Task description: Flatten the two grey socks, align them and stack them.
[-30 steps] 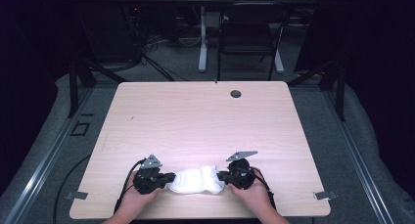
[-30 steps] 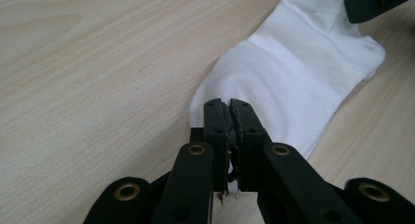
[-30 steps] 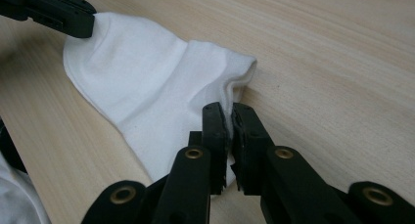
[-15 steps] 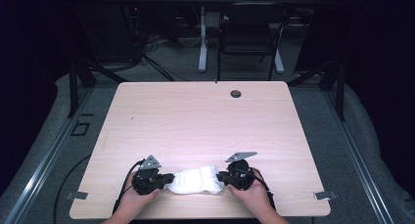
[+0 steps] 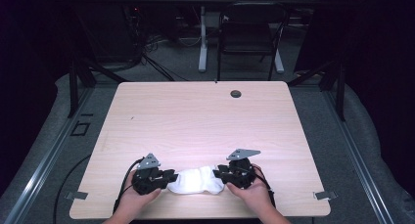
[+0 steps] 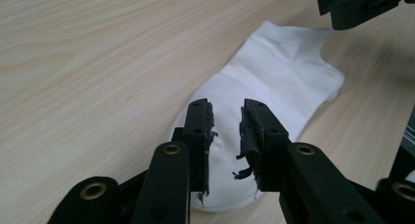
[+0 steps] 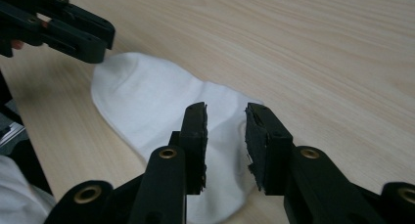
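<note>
Nothing shifting since 1 s ago: left tool (image 5: 166, 177) and right tool (image 5: 221, 174), both narrowly parted, gripping nothing, hovering at ends of white sock (image 5: 195, 180) lying flat on bench (image 5: 205, 121); grasp pending.

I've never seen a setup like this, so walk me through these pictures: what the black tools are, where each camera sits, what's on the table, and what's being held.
A person sits at a wooden table with a hand-held two-jaw gripper in each hand: the left gripper and the right gripper. The high view looks down from above the person's side. The other two cameras ride on the grippers and look along their black jaws. A white sock lies flat between them; the left gripper's camera sees it from one end, the right's from the other. Both pairs of jaws stand open over the sock, so nothing is gripped.
</note>
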A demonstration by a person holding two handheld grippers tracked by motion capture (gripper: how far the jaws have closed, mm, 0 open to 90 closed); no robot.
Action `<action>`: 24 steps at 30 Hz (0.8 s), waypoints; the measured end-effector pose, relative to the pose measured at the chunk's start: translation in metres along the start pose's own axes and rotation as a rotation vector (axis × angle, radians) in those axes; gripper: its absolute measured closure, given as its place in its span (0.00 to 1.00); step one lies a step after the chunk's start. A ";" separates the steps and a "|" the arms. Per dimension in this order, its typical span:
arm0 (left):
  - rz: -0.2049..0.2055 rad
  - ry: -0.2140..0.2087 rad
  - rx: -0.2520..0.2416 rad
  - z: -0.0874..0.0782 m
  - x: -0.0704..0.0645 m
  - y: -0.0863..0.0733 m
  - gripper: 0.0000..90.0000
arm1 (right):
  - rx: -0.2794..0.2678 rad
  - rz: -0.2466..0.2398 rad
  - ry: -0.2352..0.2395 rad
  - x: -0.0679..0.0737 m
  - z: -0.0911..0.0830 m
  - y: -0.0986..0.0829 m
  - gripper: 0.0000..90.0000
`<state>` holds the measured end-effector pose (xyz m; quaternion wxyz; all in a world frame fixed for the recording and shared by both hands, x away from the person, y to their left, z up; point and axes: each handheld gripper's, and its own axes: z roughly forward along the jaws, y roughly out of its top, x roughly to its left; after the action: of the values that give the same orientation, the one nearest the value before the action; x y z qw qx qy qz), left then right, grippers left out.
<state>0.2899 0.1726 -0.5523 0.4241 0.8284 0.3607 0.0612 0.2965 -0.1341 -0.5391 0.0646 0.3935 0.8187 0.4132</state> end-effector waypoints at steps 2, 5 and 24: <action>0.015 -0.003 0.016 0.004 -0.003 -0.001 0.78 | 0.013 -0.035 0.027 0.007 0.004 0.003 0.75; 0.033 -0.005 0.046 0.010 -0.004 -0.004 0.76 | 0.036 -0.054 0.029 0.010 0.010 0.003 0.74; 0.032 -0.018 0.107 0.014 -0.003 -0.018 0.77 | 0.120 -0.095 -0.021 0.011 0.031 -0.016 0.72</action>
<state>0.2840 0.1686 -0.5735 0.3816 0.8560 0.3464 0.0410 0.2930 -0.1132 -0.5684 0.0689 0.3618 0.8590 0.3557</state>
